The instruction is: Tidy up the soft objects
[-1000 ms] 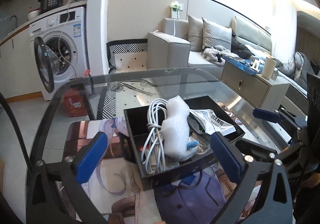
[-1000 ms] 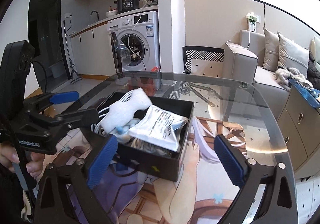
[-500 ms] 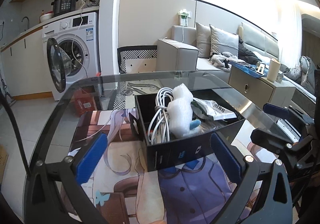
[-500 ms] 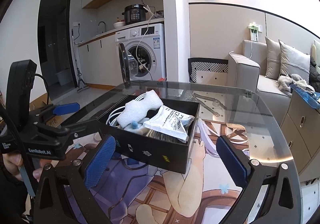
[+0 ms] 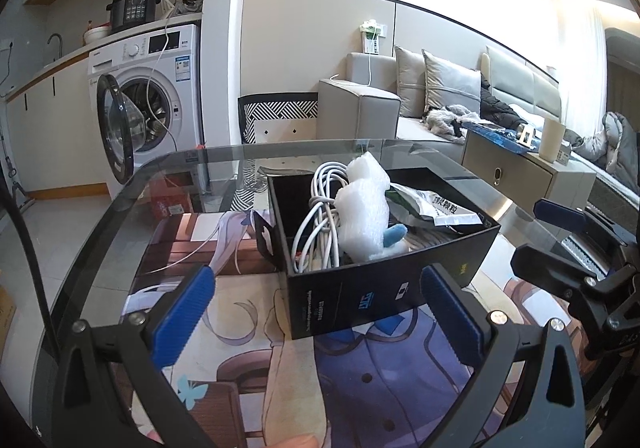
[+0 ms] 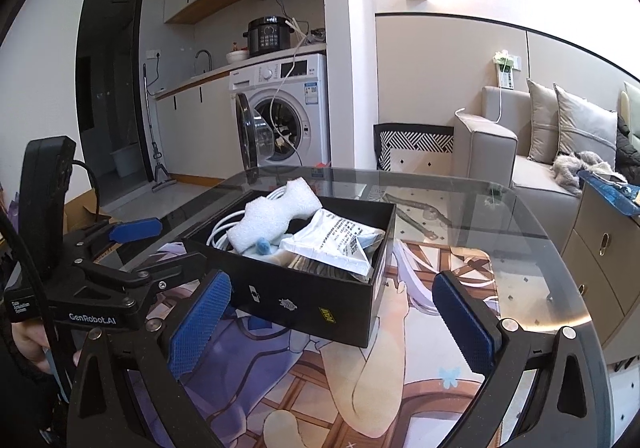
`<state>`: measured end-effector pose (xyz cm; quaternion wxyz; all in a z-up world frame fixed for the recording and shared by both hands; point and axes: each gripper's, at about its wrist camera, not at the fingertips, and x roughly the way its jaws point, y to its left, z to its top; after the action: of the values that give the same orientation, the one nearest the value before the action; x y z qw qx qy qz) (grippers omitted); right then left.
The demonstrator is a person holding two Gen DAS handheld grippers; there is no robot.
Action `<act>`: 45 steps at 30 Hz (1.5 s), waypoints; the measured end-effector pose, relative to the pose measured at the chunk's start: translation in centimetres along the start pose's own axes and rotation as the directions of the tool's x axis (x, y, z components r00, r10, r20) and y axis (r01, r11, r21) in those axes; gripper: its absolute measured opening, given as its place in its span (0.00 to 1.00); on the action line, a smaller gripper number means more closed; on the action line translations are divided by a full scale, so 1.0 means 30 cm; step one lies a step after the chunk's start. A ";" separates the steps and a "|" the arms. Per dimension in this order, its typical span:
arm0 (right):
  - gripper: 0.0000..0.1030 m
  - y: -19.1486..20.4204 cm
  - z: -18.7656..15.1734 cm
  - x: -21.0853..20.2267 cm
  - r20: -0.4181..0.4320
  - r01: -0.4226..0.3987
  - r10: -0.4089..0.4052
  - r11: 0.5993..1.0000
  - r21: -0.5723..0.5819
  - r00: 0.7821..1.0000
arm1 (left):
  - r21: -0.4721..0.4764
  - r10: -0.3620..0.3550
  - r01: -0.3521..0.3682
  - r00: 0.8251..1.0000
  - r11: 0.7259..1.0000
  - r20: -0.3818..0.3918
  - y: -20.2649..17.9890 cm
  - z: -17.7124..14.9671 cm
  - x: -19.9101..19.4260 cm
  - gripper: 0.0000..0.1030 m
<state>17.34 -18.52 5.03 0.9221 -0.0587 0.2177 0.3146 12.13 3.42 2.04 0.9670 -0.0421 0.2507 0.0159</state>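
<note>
Box (image 5: 384,248) sits dead ahead of both tongs, on the printed mat (image 5: 248,328) on the glass bench (image 5: 132,199). Nothing soft is left loose on the bench that I can see; it's all piled inside the box.

Left tongs (image 5: 316,312): wide, holding nothing. Near wall of the box sits between and just beyond the fingertips, not touching. Right tongs (image 6: 332,324): also wide, holding nothing, with a box corner pointing at them between the tips.

Contents, from the left view: white cable coil (image 5: 320,215) on the left side, foam wrap (image 5: 366,215) standing up in the middle with a small blue plush bit (image 5: 394,234) at its base, printed pouch (image 5: 436,203) lying flat to the right. From the right view the pouch (image 6: 340,240) is the nearest item, foam wrap (image 6: 276,217) behind it to the left.

Key relation: the foam's long axis runs roughly up and away from the left tongs, leaning back over the cable, and it's on their centreline. My read is the left side is better placed for the foam or cable, the right side for the pouch. Either needs to go up over the near wall first, then down in. Box looks light, so it may skid if nudged.
</note>
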 end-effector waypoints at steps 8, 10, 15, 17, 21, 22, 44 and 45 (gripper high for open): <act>0.99 0.013 -0.011 -0.036 0.048 0.024 -0.023 0.999 -0.021 0.999 | 0.000 0.025 -0.025 1.000 1.000 0.007 -0.005 -0.002 0.000 1.00; 1.00 0.013 -0.010 -0.040 0.054 0.024 -0.023 1.000 -0.020 0.998 | 0.002 0.031 -0.031 0.999 1.000 0.010 -0.008 -0.002 -0.002 1.00; 1.00 0.001 -0.008 -0.041 0.054 0.022 -0.022 1.000 -0.006 0.998 | 0.002 0.034 -0.034 0.999 0.999 0.028 -0.008 -0.004 -0.013 1.00; 1.00 0.002 -0.010 -0.044 0.056 0.020 -0.019 1.000 -0.010 0.998 | -0.003 0.030 -0.030 0.999 1.000 0.034 -0.003 -0.005 -0.016 1.00; 1.00 0.004 -0.011 -0.044 0.056 0.020 -0.020 1.000 -0.011 0.998 | -0.008 0.031 -0.030 0.999 1.000 0.036 0.000 -0.004 -0.015 1.00; 1.00 0.004 -0.011 -0.044 0.057 0.020 -0.019 1.000 -0.011 0.998 | -0.007 0.030 -0.030 0.999 1.000 0.037 0.000 -0.004 -0.015 1.00; 1.00 0.005 -0.012 -0.043 0.057 0.019 -0.018 1.000 -0.012 0.998 | 0.003 0.031 -0.032 0.999 0.999 0.040 -0.011 -0.006 -0.015 1.00; 1.00 0.005 -0.012 -0.041 0.056 0.019 -0.018 1.000 -0.012 0.998 | 0.003 0.032 -0.032 0.999 0.999 0.040 -0.011 -0.006 -0.014 1.00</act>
<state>16.24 -19.16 5.26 0.9303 -0.0578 0.1891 0.3090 11.68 3.06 2.11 0.9715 -0.0361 0.2322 0.0317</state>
